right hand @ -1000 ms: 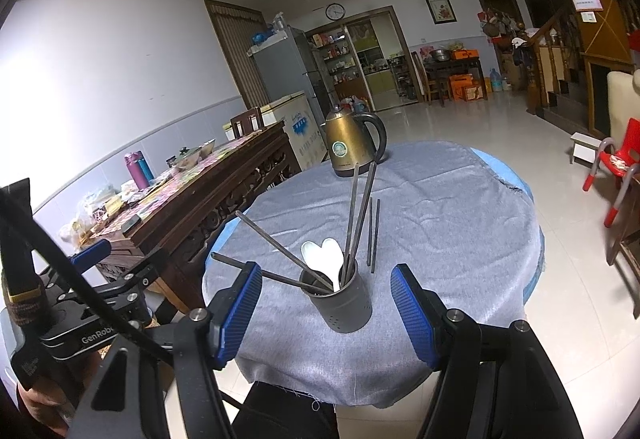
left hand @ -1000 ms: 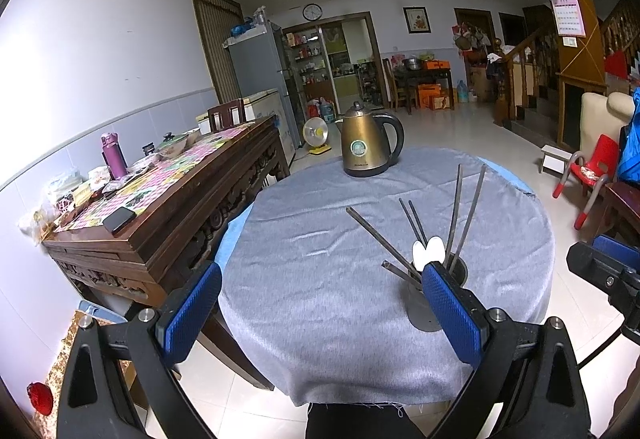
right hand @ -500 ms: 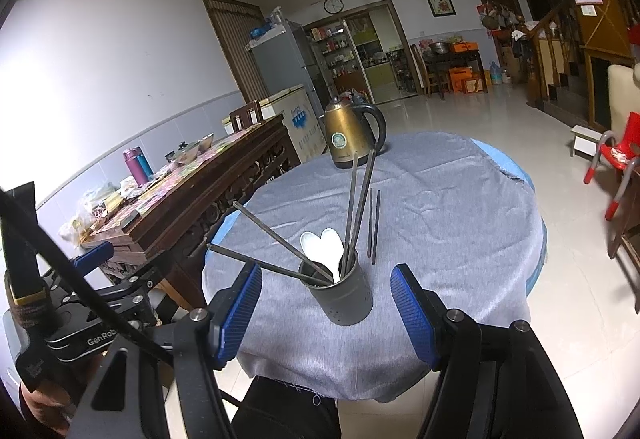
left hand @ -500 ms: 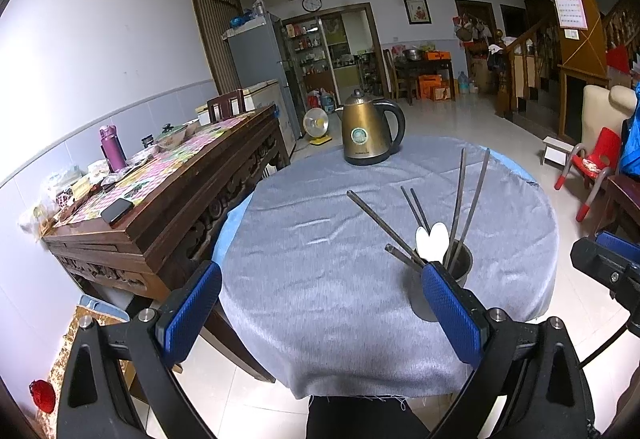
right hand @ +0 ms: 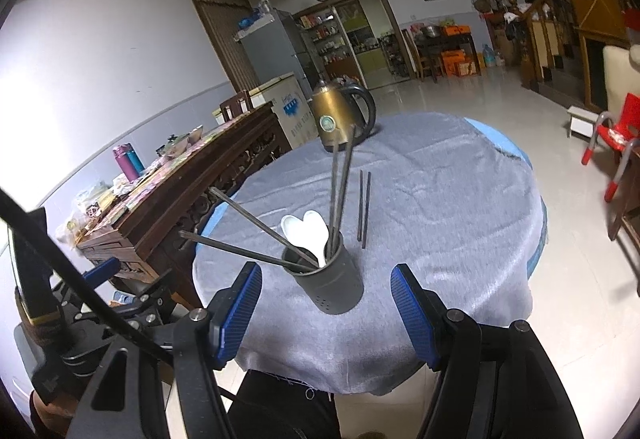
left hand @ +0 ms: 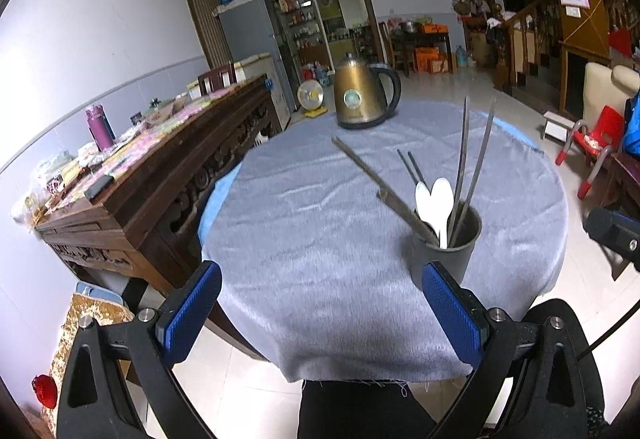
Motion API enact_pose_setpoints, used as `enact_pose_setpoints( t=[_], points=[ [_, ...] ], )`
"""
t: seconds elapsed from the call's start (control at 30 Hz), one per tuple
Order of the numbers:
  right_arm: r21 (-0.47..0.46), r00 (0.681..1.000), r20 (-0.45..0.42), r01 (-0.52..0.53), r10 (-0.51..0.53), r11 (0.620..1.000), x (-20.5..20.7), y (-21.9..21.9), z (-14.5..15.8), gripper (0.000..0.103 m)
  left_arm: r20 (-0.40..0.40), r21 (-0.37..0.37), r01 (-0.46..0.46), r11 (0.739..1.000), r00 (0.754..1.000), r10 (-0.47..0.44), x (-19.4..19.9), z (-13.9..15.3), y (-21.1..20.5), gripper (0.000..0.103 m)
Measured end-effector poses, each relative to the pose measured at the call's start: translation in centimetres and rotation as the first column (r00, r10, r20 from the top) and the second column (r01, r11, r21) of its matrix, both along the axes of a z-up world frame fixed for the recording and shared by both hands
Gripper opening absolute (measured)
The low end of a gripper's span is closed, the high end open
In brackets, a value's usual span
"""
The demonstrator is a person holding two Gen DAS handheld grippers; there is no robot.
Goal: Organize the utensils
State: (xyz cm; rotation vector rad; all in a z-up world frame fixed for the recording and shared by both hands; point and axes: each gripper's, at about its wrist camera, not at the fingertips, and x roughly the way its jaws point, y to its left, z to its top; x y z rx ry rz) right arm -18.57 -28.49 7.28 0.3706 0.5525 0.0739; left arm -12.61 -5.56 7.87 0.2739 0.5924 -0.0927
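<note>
A dark grey utensil holder (right hand: pixel 329 281) (left hand: pixel 445 245) stands near the front edge of a round table under a grey cloth (right hand: pixel 432 207) (left hand: pixel 312 231). Several dark chopsticks (right hand: pixel 340 191) and two white spoons (right hand: pixel 308 231) (left hand: pixel 434 199) stick out of it. One more pair of chopsticks (right hand: pixel 363 209) (left hand: pixel 410 167) lies flat on the cloth behind the holder. My right gripper (right hand: pixel 326 315) is open, hanging just in front of the holder with nothing between its blue pads. My left gripper (left hand: pixel 320 315) is open and empty, over the table's front edge, left of the holder.
A gold electric kettle (left hand: pixel 360 97) (right hand: pixel 340 117) stands at the far side of the table. A long dark wooden sideboard (left hand: pixel 132 191) crowded with bottles and boxes runs along the left wall. A red child's chair (left hand: pixel 592 143) stands on the tiled floor at right.
Both grippers have sunk lower and tipped up slightly, so the table and holder sit lower in each view. Their jaws kept the same width. Nothing on the table moved.
</note>
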Motion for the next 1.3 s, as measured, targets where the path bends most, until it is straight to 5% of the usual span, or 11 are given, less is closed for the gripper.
enact_pose_setpoints(
  t=[0.3,0.77,1.3],
  points=[
    [0.060,0.996,-0.087,0.030,-0.025,0.998,2.2,-1.5,-2.4,0.071,-0.060,0.008,-0.007,1.000,0.998,0.007,1.7,-1.8,0.0,0.100],
    [0.035,0.990,-0.140,0.033,-0.028,0.999,4.7,-0.9,-3.1,0.071,-0.116,-0.028,-0.036,0.999,0.993,0.033,4.6,-3.1,1.3,0.100],
    [0.029,0.967,-0.234,0.106,-0.096,0.994,11.5,-4.6,-5.9,0.071,-0.251,-0.007,-0.136,0.991,0.959,0.129,12.9,-7.4,5.3,0.100]
  ],
)
